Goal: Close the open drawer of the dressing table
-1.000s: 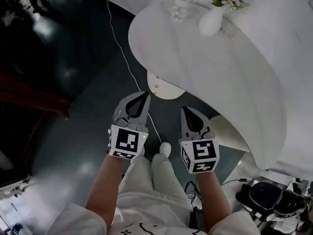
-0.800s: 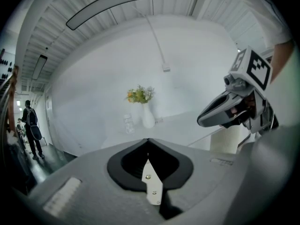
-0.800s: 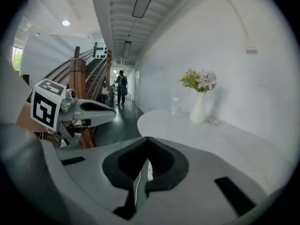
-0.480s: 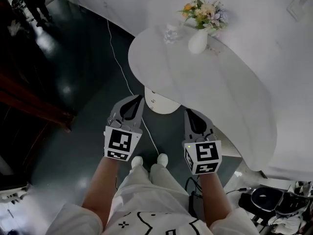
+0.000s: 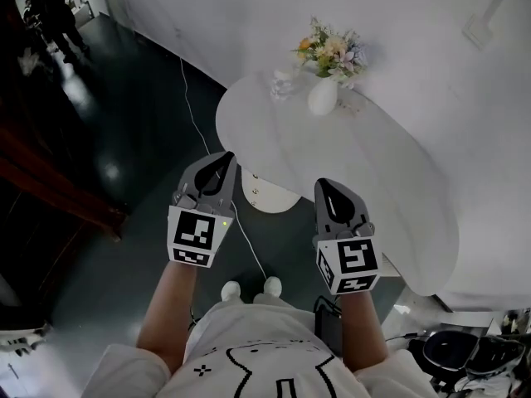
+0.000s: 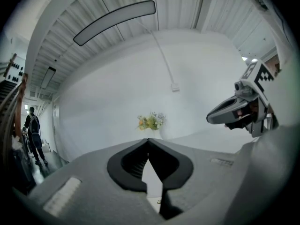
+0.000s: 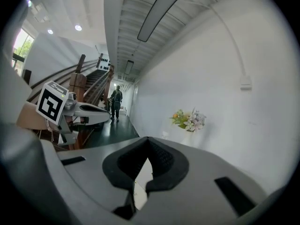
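Jutting out from under the near rim of the white oval dressing table (image 5: 357, 172), the open drawer (image 5: 272, 197) shows as a rounded white tongue with small knobs on its front. It points toward the person, and its front runs roughly along the table's edge. In the head view it lies between the two grippers. The left gripper (image 5: 224, 157) is just beside its left corner and the right gripper (image 5: 325, 186) is a little further off on the other side, so the left looks the nearer one. Both grippers have their jaws pressed together with nothing between them, and both aim forward toward the table and the wall behind it. The drawer appears to sit lower than the jaws, under the tabletop, so the push would probably mean coming down to its front and driving it away from the person, back under the top. Nothing stands between the jaws and the drawer front. A white cable (image 5: 195, 110) runs across the dark floor and passes close by the drawer, but it lies low and out of the line of a push. A white vase of flowers (image 5: 323, 94) and a small glass piece (image 5: 283, 82) stand at the far end of the tabletop, well apart from the drawer. The person's white shoes (image 5: 271, 286) are directly below, and another person (image 5: 51, 2) stands far off down the hall.
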Motion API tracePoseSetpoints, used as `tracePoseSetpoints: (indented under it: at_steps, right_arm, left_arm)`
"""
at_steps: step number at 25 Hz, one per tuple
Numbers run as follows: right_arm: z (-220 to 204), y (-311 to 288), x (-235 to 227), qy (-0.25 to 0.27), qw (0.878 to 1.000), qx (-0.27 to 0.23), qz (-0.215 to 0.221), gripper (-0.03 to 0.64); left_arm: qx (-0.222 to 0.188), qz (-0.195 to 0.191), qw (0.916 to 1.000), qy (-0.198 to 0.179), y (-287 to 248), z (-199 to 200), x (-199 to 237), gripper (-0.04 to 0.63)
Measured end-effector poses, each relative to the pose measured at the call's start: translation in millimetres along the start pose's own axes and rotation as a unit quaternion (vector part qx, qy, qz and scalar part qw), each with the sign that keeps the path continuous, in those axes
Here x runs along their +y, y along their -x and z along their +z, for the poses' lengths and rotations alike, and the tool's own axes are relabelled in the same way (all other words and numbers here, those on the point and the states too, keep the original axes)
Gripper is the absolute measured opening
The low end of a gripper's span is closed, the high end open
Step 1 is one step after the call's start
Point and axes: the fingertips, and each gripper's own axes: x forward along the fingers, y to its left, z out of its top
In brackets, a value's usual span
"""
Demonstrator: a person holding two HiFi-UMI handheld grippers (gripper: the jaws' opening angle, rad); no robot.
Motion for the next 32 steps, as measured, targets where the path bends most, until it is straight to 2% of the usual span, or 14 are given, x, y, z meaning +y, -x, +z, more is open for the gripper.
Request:
tracePoseSetpoints:
  at_steps: [4, 9, 13, 24, 32]
  right_arm:
    - [28, 10, -5, 0.026, 0.999, -0.028, -0.014, -0.005]
    - [58, 12, -20, 0.025, 0.997, -0.064, -0.029, -0.005]
    - [80, 14, -26, 0.043, 0.994, -0.09, -0.045, -0.006]
    - [98, 24, -37, 0.04, 0.99, -0.117, -0.061, -0.006]
    - [111, 37, -38, 0.005, 0.986, -0.152, -0.063, -0.005]
  left_arm:
    - [-0.023, -0.001, 0.9996, -0.016, 8, 31, 5, 0.017]
    - [-0.045, 0.007, 0.998, -0.044, 7, 60, 10, 0.018]
    - [-0.065, 0.01, 0.9963, -0.056, 5, 80, 13, 0.018]
    - [-0.097, 0.023, 0.9934, -0.058, 6, 102, 15, 0.018]
    - [-0.117, 0.031, 0.992, -0.038, 18, 112, 18, 0.018]
